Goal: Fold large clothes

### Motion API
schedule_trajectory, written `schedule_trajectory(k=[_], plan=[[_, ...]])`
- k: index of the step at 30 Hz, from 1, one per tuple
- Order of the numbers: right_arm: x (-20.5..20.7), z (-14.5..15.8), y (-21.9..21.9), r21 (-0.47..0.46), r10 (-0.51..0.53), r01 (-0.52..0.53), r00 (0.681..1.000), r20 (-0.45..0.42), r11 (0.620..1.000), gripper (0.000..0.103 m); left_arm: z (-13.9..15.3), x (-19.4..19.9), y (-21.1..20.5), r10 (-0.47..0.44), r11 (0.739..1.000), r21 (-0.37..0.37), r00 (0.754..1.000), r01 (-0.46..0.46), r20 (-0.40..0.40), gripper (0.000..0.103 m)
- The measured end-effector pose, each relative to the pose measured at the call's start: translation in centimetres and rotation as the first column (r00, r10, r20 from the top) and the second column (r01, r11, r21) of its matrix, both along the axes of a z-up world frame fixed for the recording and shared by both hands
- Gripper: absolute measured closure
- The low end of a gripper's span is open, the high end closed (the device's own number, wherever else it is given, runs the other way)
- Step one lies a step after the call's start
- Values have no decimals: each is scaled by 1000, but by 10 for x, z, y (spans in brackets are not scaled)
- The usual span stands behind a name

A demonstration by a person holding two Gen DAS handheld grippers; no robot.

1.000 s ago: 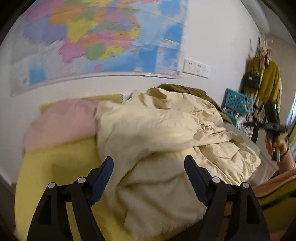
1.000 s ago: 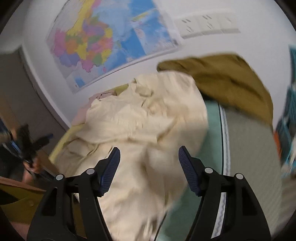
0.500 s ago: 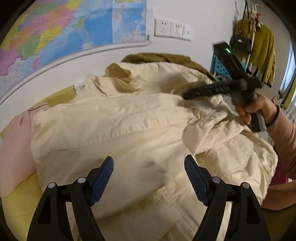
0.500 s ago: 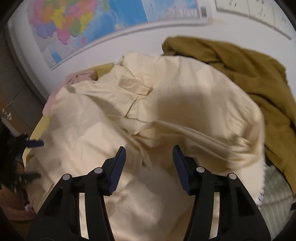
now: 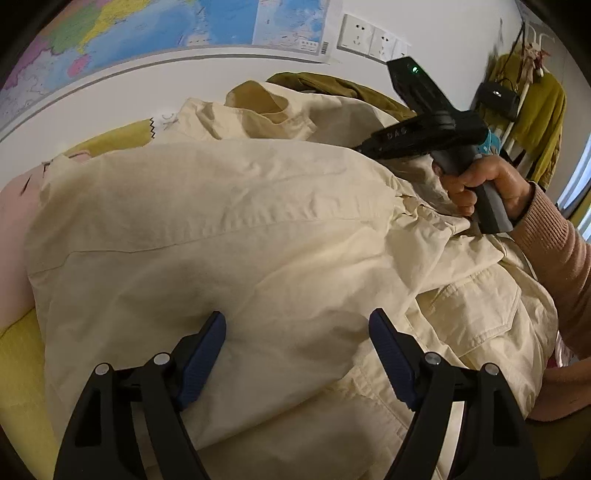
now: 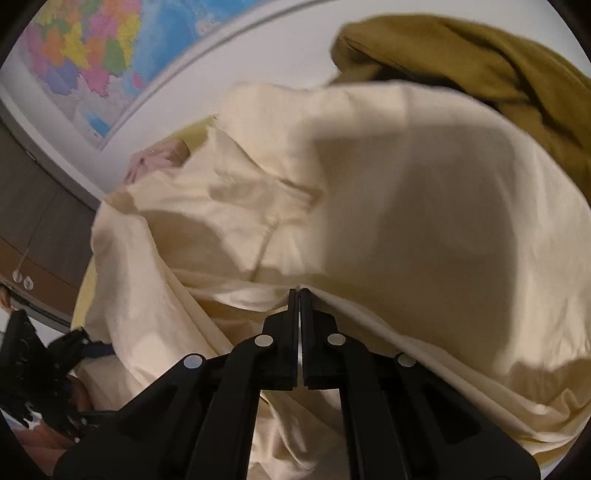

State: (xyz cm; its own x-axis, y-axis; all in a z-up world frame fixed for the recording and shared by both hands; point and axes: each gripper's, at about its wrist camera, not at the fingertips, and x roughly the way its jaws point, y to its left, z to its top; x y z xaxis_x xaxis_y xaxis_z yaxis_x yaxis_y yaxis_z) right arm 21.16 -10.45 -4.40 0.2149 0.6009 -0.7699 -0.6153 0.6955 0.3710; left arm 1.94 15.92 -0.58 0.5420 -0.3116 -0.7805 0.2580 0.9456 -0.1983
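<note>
A large cream jacket (image 5: 236,236) lies crumpled over the yellow bed and fills both views. My left gripper (image 5: 297,334) hangs open just above its lower back panel, nothing between the blue pads. In the right wrist view my right gripper (image 6: 298,295) is shut on a raised fold of the cream jacket (image 6: 424,206), the fabric edge running out from the fingertips to both sides. The left wrist view shows the right gripper's body (image 5: 424,125) in a hand over the jacket's upper right; its tips are buried in cloth there.
An olive garment (image 6: 480,62) lies behind the jacket against the wall. A pink cloth (image 5: 14,236) sits at the left on the yellow sheet (image 5: 18,373). A map and wall sockets (image 5: 369,35) are above the bed. Clothes hang on a rack (image 5: 532,107) at the right.
Both grippers came down closer to the jacket. The right gripper's jaws went from wide apart to pinched together on a fold of the cream fabric. The left stays open.
</note>
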Motion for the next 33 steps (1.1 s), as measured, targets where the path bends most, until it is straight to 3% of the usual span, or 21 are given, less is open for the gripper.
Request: schedule_trajectory(k=[2,5,9,13,14,15,18,22,24,28,33], plan=[[-3,9,-6,27,12,-12,1000,-5,1000,93,1,-1,1,2,1000,-5,1000,-2,-1,26],[-18,24,-29,86,61,-61,998,8,994,45,3,-1,1,-1,1000,-3,1000,1,1,25],[-45,32,-47,40,105,-108,992,63,993,44,5,2,0,-11,1000,-1,1000,11,1,25],[-59,9,-41,-116,166,-157,983,76,981,33,8,3,-1,-11,1000,3,1000,11,7,24],[-61,1,-38,-159,183,-168,980,80,973,35,8,3,-1,-11,1000,8,1000,11,7,23],[-64,-4,-38,-176,190,-172,978,88,969,47,8,3,-1,-9,1000,13,1000,9,6,23],[-68,-3,-36,-196,193,-163,970,145,967,65,8,4,-2,-6,1000,18,1000,6,4,23],[-69,26,-37,-175,126,-80,953,274,981,70,12,3,1,6,1000,14,1000,-7,18,16],[-61,24,-36,-157,100,-60,961,258,986,65,11,4,2,21,1000,16,1000,-22,9,16],[-57,3,-31,-215,81,-34,974,213,976,52,19,-6,8,36,999,10,999,-36,27,16],[-94,44,-83,-40,13,-2,965,263,999,33,44,-44,35,105,994,-3,989,-105,107,16]])
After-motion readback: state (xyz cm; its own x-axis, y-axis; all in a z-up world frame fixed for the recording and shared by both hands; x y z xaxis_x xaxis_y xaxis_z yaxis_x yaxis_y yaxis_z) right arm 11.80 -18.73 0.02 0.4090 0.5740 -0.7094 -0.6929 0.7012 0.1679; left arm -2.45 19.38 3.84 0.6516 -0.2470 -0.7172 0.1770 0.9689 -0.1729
